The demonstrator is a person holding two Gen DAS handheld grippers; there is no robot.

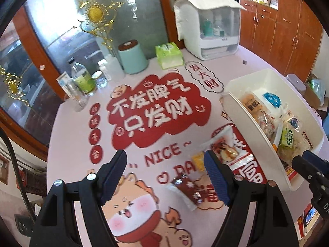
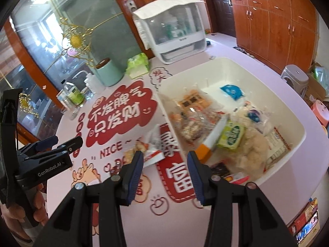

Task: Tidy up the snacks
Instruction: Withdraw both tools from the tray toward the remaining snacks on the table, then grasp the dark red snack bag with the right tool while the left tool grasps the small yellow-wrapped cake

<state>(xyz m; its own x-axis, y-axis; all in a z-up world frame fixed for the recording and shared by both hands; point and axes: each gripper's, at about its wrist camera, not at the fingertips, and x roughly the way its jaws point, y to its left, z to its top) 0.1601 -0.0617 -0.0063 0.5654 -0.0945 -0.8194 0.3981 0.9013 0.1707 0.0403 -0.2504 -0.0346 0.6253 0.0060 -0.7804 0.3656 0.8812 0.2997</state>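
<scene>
Both grippers hang above the table with nothing between their jaws. The left gripper [image 1: 165,174] stands wide apart, tilted down at the printed mat [image 1: 144,111]; the right gripper [image 2: 165,173] is apart too, a little narrower, and empty.

Nearest the left gripper, just under and beside its right finger, lie the loose snacks: a dark red packet [image 1: 188,189], a small yellow one [image 1: 198,160] and a red-and-white packet [image 1: 226,150]. In the right wrist view that red-and-white packet [image 2: 153,150] sits just ahead of the left finger. They look like the ones not yet sorted, so the wide jaws probably suit a grab at them.

Just right of both grippers is the white bin [image 2: 236,65], already holding most snacks, a green box [image 2: 231,134] among them. It sits close, likely to keep drops short.

Further off stand bottles [image 1: 81,78], a mint canister [image 1: 132,57], tissues [image 1: 168,54] and a white cabinet [image 1: 207,26], well apart from the work.
</scene>
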